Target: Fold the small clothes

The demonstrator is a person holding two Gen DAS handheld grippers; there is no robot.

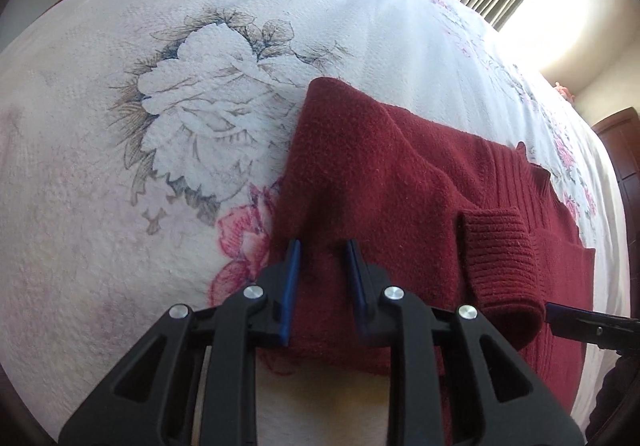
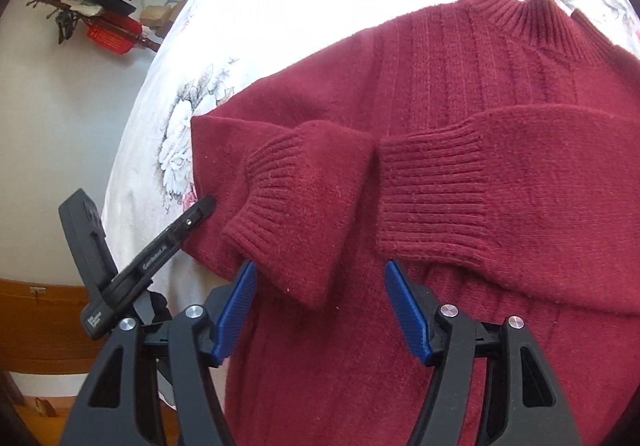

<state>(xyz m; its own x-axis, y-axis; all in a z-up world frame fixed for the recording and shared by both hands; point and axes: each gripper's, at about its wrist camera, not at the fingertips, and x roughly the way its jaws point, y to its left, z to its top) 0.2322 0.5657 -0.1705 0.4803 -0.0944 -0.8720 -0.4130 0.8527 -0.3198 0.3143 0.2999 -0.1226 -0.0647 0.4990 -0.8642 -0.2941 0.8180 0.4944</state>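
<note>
Sweater [image 2: 460, 94], dark red knit, lies flat on the bed [image 1: 120, 206] with both sleeves folded across its front, cuffs nearly meeting just ahead of the right gripper [image 2: 320, 274]. Right gripper: jaws spread wide, nothing between them, hovering over the lower body of the sweater. Left gripper [image 1: 322, 246]: jaws partly apart over the sweater's side edge; whether they pinch fabric cannot be told.

"GenRobot.AI" on left gripper [image 2: 208, 206] arm; other label unreadable.
</note>
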